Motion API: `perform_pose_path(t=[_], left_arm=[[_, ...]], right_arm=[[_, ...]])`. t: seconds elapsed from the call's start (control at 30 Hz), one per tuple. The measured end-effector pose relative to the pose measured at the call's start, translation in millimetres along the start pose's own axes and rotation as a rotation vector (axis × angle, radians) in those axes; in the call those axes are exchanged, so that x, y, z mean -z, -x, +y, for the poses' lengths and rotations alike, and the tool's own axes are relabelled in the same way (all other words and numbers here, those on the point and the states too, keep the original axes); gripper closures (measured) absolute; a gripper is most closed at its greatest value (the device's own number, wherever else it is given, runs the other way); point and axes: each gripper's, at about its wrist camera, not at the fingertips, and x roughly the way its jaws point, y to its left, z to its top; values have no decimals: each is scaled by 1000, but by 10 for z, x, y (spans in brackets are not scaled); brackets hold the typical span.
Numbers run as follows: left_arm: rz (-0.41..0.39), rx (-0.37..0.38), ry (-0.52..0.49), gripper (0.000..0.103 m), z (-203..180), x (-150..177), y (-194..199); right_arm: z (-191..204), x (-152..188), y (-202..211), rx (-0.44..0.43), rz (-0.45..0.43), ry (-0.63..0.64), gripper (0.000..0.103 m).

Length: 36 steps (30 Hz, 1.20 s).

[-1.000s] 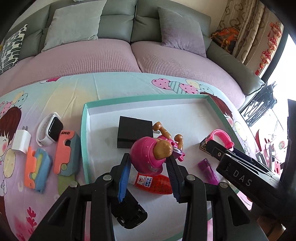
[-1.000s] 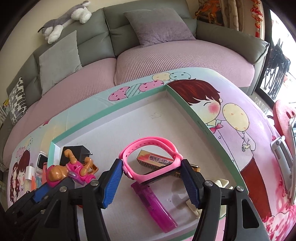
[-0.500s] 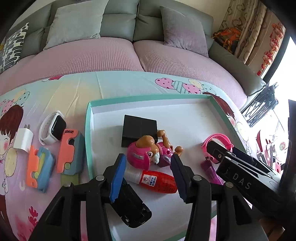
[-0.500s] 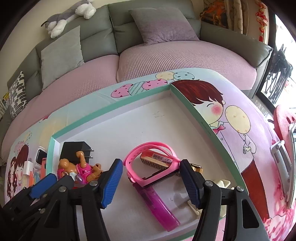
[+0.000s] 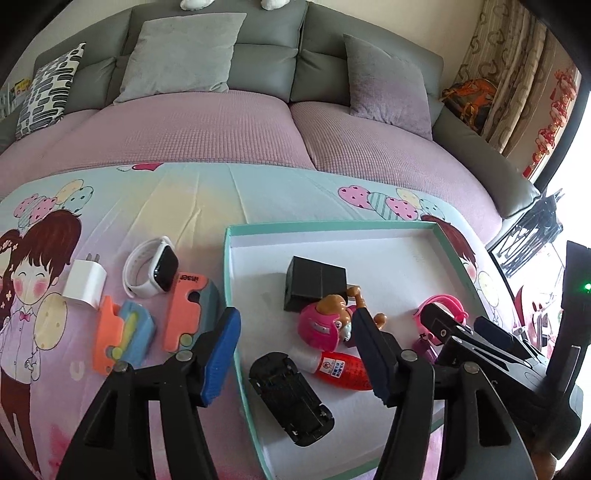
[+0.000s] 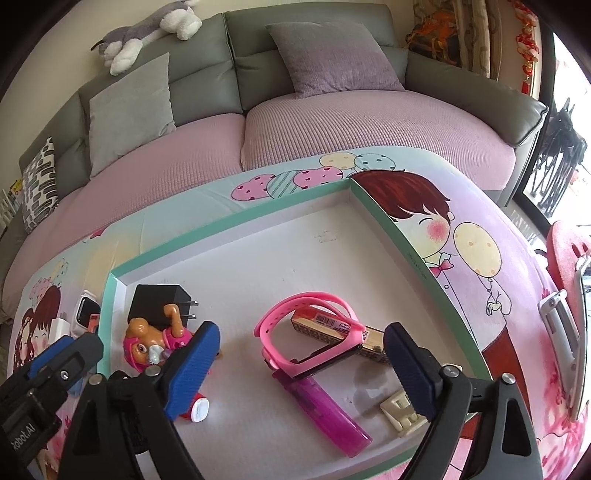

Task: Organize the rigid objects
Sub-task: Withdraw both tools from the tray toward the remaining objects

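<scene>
The left tongs [image 5: 295, 354] hang over the near left part of the tray [image 5: 332, 227], jaws opening with nothing pressed between them; their blue left pad sits over the tray's left wall and the dark right pad stands just in front of the pup toy [image 5: 325, 325], whether touching it I cannot tell. The left view alone shows what lies on the table [image 5: 184, 199] outside the tray: a white plug [image 5: 85, 282], a white watch [image 5: 151, 267], and two orange-and-blue blocks [image 5: 122, 334] [image 5: 188, 314], side by side on the cartoon cloth. It also shows the black case [image 5: 290, 397] near the tray's front left and the full red tube [image 5: 343, 369] beside it, below the toy. The black charger [image 5: 314, 284] lies just behind the toy. The right tongs [image 6: 301, 369] are opening wide too, with the pink band [image 6: 306, 332] lying free between their pads, touching neither. Only the right view makes clear what the band rests on: a brown box [image 6: 332, 328] under its loop and a purple lighter [image 6: 325, 417] running toward the front edge, with a cream socket piece [image 6: 400, 411] by the right pad. In the left view the band [image 5: 443, 306] is half hidden behind the right tongs. From the right, the red tube shows only its white cap [image 6: 197, 408], and a plush husky [image 6: 147, 33] lies on the sofa back.
</scene>
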Motion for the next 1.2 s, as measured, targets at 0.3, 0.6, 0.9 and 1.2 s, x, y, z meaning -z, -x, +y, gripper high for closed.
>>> perform_pose_path(t=[0.3,0.6,0.9,1.2], left_arm=[[-47,-163,56,12,323,-30,39],[-53,-229,129,8,562,0,29],[-65,-294,194,8,783,14,112],[-88,-321,248,8,1055,34,232]], right_arm=[[37,-3,15,-13,-22,6,0],[124,7,18,-15,-21,37,0],[444,42,69,-115,-24,97,0],[743,115,45,-150,-9,161,0]])
